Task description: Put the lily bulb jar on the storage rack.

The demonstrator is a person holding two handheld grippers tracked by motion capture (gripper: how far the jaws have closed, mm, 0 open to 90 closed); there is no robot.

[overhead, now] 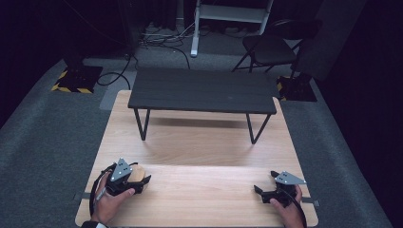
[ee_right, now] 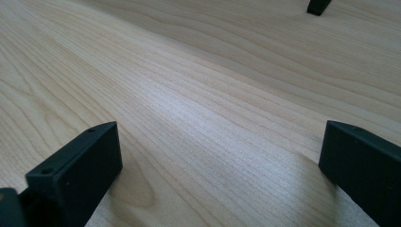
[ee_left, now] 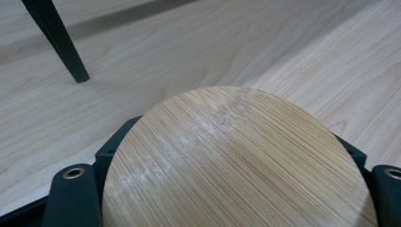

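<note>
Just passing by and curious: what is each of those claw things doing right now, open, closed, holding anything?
Left gripper: shut on a round wooden piece.
Right gripper: open, holding nothing, low over the table.

1. The bench is pale wood with fine, wavy grain.
2. The small table standing on it is dark charcoal, with black legs.
3. The round wooden piece is light bamboo, closely striped, with whitish scuffs.
4. Both grippers' jaws are matt black, each topped by a grey plate.
5. The floor is grey carpet.
</note>
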